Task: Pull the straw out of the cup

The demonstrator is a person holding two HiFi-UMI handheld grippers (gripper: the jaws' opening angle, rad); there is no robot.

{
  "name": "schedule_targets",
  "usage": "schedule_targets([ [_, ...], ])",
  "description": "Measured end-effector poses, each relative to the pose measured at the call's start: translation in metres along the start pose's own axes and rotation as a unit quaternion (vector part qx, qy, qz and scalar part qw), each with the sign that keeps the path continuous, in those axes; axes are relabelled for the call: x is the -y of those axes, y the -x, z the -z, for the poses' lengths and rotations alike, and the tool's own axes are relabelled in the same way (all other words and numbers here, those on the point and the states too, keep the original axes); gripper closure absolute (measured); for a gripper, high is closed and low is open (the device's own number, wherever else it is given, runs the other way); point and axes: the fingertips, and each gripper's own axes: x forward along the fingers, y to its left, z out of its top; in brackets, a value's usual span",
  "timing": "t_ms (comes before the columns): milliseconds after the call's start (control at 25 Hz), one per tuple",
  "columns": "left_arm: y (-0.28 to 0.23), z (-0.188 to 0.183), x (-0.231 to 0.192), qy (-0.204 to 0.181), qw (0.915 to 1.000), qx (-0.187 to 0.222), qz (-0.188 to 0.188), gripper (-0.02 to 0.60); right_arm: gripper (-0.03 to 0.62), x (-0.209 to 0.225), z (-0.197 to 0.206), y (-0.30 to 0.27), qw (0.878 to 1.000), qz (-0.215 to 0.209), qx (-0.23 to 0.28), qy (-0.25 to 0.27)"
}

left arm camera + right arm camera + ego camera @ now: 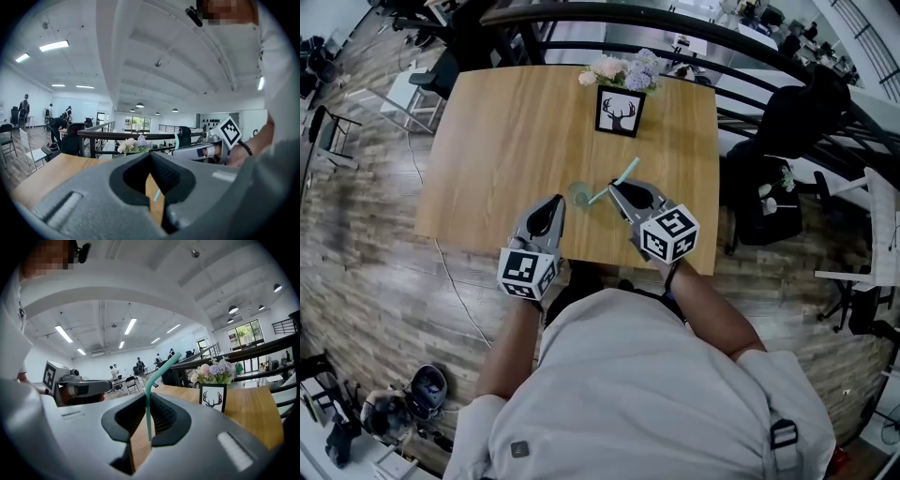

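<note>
- While the jaws of the right gripper [149,398] pinch the thin straw [164,368] in a narrow grip, it could swivel or slip.
- Jaws together and empty, the left gripper [151,157] braces nothing; the straw's lower end, near the cup [579,194] rim, could topple it.

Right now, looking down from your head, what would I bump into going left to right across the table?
The left tool → cup → right tool, which is pinching the straw.

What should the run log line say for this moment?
right hand-held gripper: shut on straw | straw: lower end free, clear of cup | left hand-held gripper: shut, empty
</note>
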Motion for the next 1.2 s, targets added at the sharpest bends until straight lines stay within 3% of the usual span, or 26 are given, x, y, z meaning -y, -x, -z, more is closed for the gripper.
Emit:
schedule_targets([
  [400,0.047,0.005,0.073,0.003,0.9995,0.013,-0.027,0.577,0.556,-0.027,-0.002,0.077,0.999,-0.029,0.009,0.025],
  [760,0.098,-0.004,0.081,-0.004,0.9983,0.009,-0.058,0.577,0.554,-0.075,-0.011,0.113,0.995,-0.074,0.026,0.053],
  [1040,0.14,-0.006,0.086,-0.031,0.9986,0.016,-0.038,0.577,0.554,-0.113,-0.001,0.122,0.996,-0.062,0.033,0.062],
  [1200,0.175,-0.006,0.083,-0.02,0.9992,0.024,-0.024,0.577,0.554,-0.144,0.003,0.126,0.995,-0.053,0.039,0.07],
])
